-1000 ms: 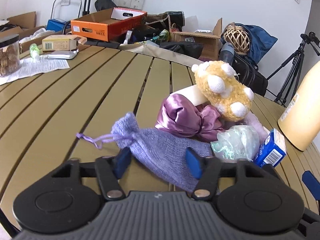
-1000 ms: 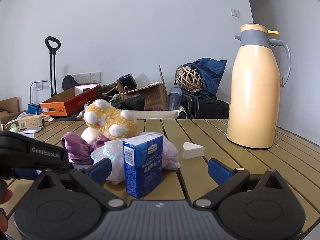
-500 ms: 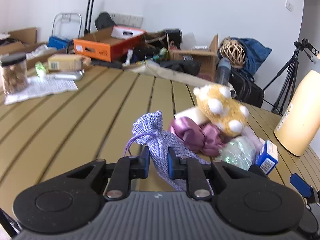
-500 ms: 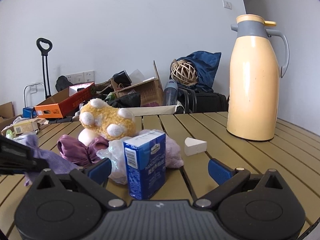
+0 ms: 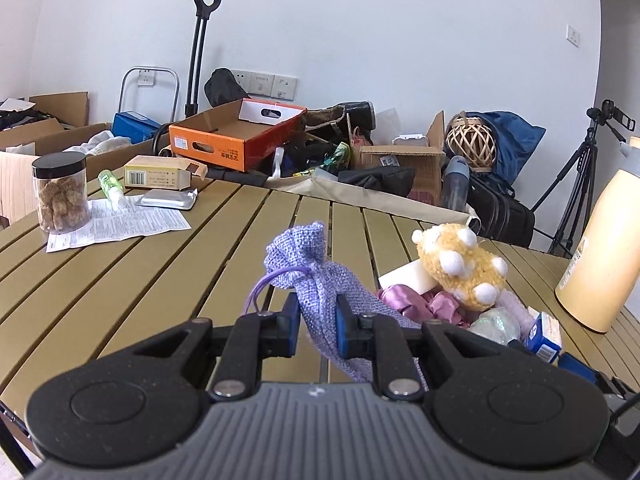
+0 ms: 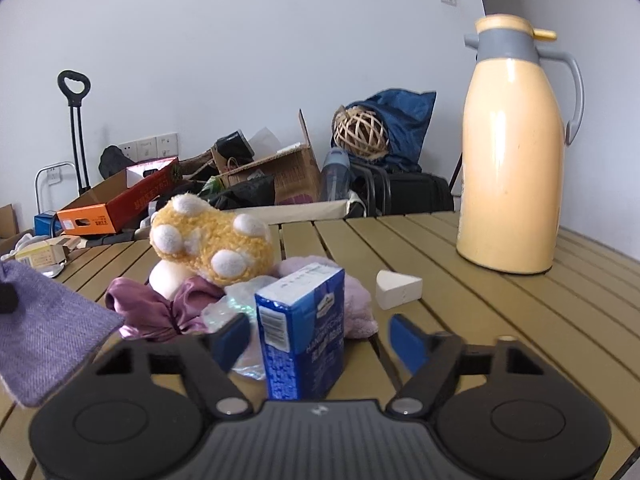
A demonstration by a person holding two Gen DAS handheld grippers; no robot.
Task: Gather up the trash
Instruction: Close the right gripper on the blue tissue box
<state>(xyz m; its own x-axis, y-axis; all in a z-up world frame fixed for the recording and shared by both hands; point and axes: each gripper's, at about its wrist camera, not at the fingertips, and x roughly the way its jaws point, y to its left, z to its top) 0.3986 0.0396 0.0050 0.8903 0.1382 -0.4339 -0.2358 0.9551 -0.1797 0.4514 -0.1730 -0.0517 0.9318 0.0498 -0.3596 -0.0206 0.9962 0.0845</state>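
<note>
My left gripper (image 5: 316, 326) is shut on a lilac woven drawstring pouch (image 5: 320, 280), lifted off the slatted table (image 5: 160, 280); the pouch (image 6: 44, 328) also hangs at the left of the right wrist view. A blue carton (image 6: 300, 332) stands upright between the blue fingers of my right gripper (image 6: 320, 342), whose jaws are closing, with gaps still showing on both sides. Behind the carton lies a heap: a yellow plush paw (image 6: 212, 240), purple satin cloth (image 6: 160, 308), a clear plastic wrapper (image 6: 236, 308) and pale pink fluff (image 6: 356, 312). In the left wrist view the carton (image 5: 544, 336) sits at the far right.
A tall cream thermos (image 6: 516, 160) stands at the right of the table, a white wedge (image 6: 398, 290) in front of it. At the far left are a jar of snacks (image 5: 62, 192), a printed sheet (image 5: 120, 224), a foil pack (image 5: 166, 200) and a small box (image 5: 160, 174). Boxes and bags clutter the floor behind.
The left jaws shut on the lilac pouch and lifted it off the table. The right jaws have narrowed around the blue carton, and the right gripper has moved closer to it.
</note>
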